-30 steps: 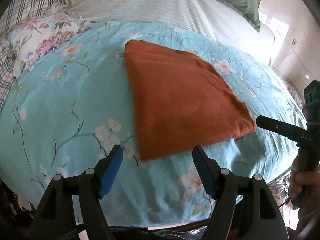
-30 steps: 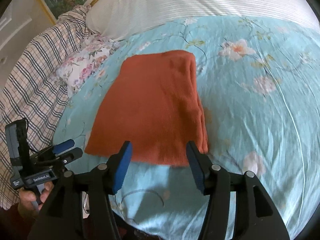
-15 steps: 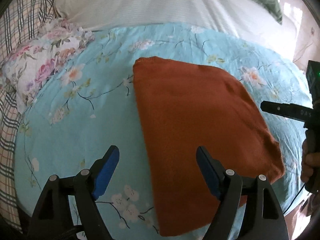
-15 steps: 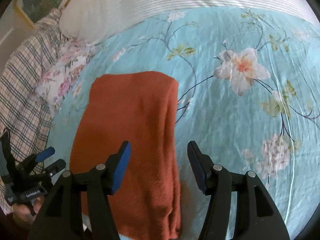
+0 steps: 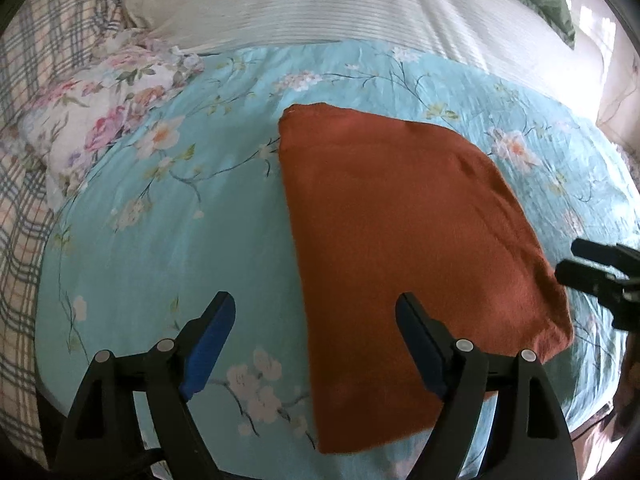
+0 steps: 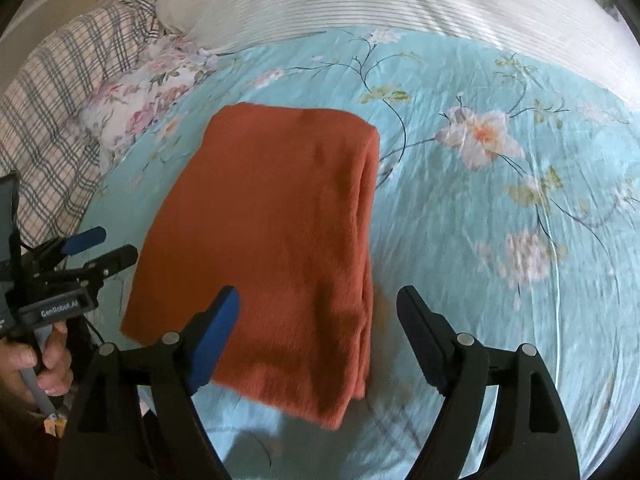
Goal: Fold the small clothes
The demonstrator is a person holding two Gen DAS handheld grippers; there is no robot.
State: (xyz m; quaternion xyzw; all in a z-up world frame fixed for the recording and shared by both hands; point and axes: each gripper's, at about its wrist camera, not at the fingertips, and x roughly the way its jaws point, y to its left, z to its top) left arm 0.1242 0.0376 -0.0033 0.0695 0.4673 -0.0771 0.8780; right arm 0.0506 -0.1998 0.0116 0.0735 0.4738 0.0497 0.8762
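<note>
Floral cotton bedspread (image 5: 168,240) bears folded fuzzy rust cloth (image 5: 400,240)

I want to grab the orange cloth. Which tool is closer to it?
Right, probably. The right tool is over the orange cloth's near right corner; the left tool straddles its left edge. Both are open.

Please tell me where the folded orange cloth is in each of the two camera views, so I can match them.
Left wrist view: the orange cloth lies right of centre, reaching toward the bottom.
Right wrist view: the orange cloth lies centre-left, just ahead of the fingers.
Shared landmark: the pink-flowered pillow at upper left.
</note>
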